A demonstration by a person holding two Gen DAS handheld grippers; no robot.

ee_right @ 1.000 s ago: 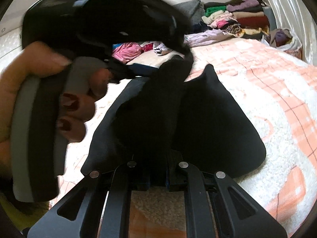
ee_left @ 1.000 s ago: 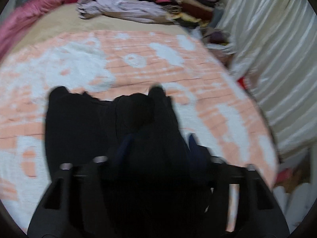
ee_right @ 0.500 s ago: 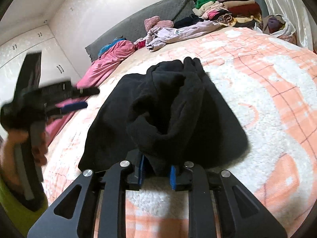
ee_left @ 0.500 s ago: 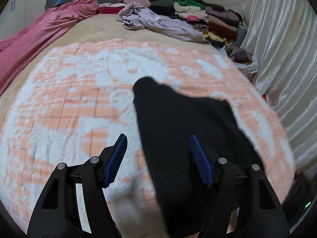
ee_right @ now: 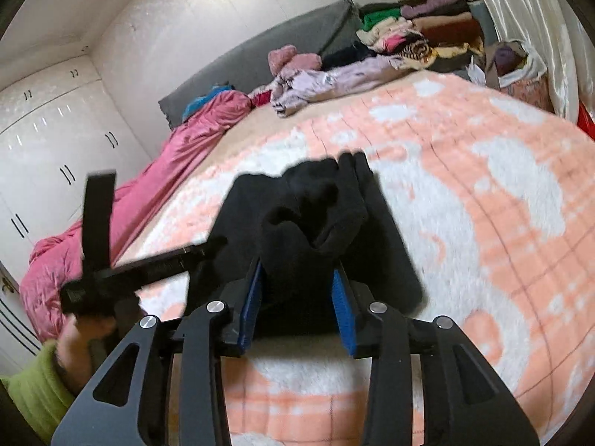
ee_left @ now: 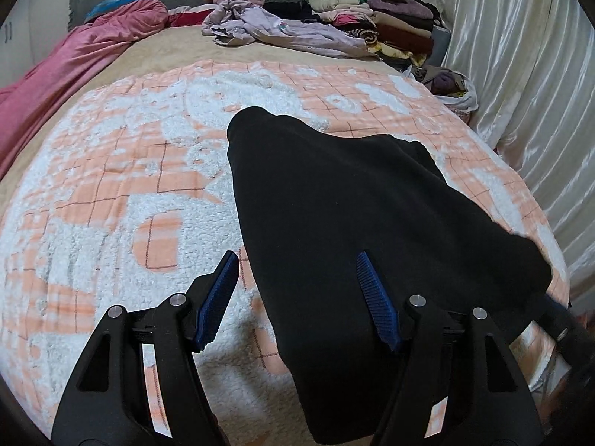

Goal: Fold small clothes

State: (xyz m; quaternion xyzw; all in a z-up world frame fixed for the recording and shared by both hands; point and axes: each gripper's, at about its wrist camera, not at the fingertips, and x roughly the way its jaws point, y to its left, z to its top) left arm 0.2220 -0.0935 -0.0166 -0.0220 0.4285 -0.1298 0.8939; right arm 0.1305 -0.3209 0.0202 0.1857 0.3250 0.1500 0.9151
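Black garment (ee_left: pixel 372 223) on blanket (ee_left: pixel 111 186), between spread right gripper (ee_right: pixel 297 297) fingers, left gripper (ee_left: pixel 297 293) fingers apart above it

Soft daylight; fisheye warp; motion blur

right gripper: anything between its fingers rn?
Yes. In the right wrist view a bunched fold of the black garment sits between the right gripper's parted blue-padded fingers.

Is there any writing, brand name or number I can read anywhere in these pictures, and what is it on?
None can be read.
The lilac garment has a small print, too small to make out.
The left gripper carries a pale label, too blurred to read.
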